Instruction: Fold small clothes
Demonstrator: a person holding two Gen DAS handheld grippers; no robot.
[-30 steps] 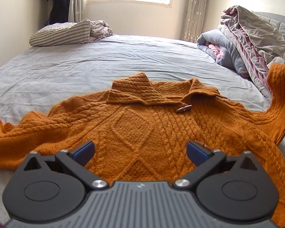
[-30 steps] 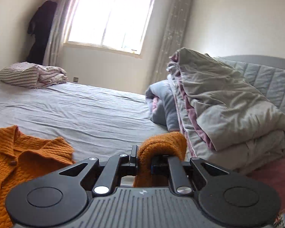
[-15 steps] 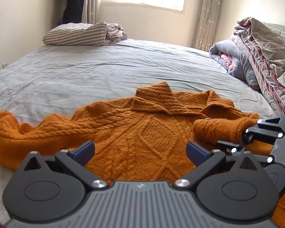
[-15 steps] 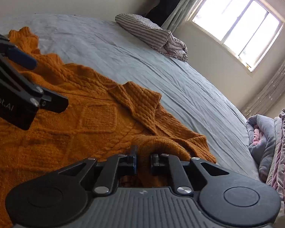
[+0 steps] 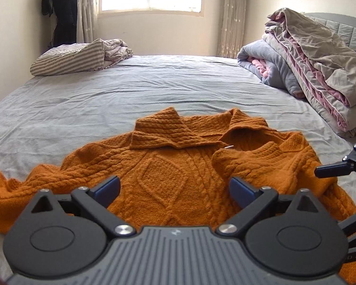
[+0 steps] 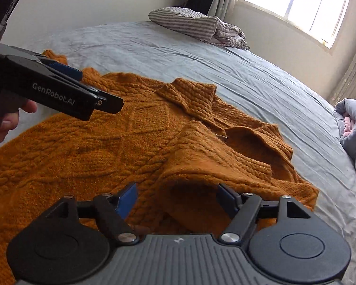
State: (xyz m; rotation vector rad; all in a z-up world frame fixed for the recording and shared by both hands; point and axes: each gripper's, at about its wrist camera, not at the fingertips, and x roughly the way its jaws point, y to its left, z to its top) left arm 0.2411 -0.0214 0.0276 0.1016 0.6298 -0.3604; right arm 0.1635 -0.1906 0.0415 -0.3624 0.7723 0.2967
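An orange cable-knit sweater (image 5: 163,173) lies face up on the grey bed, collar toward the window. Its right sleeve (image 5: 256,163) is folded across the chest; its left sleeve (image 5: 9,185) stretches out to the left. My left gripper (image 5: 174,188) is open and empty above the sweater's lower front. My right gripper (image 6: 176,198) is open, its jaws on either side of the folded sleeve (image 6: 201,156), not gripping it. The left gripper also shows in the right wrist view (image 6: 83,90), held in a hand.
A grey bedsheet (image 5: 154,87) covers the bed. A striped pillow with bedding (image 5: 73,59) lies at the far left. Stacked grey and pink quilts (image 5: 315,66) stand at the right by the headboard. A window and curtains are behind.
My right gripper carried the right sleeve over the chest, laid it down and opened. My left gripper stayed open above the sweater's lower front.
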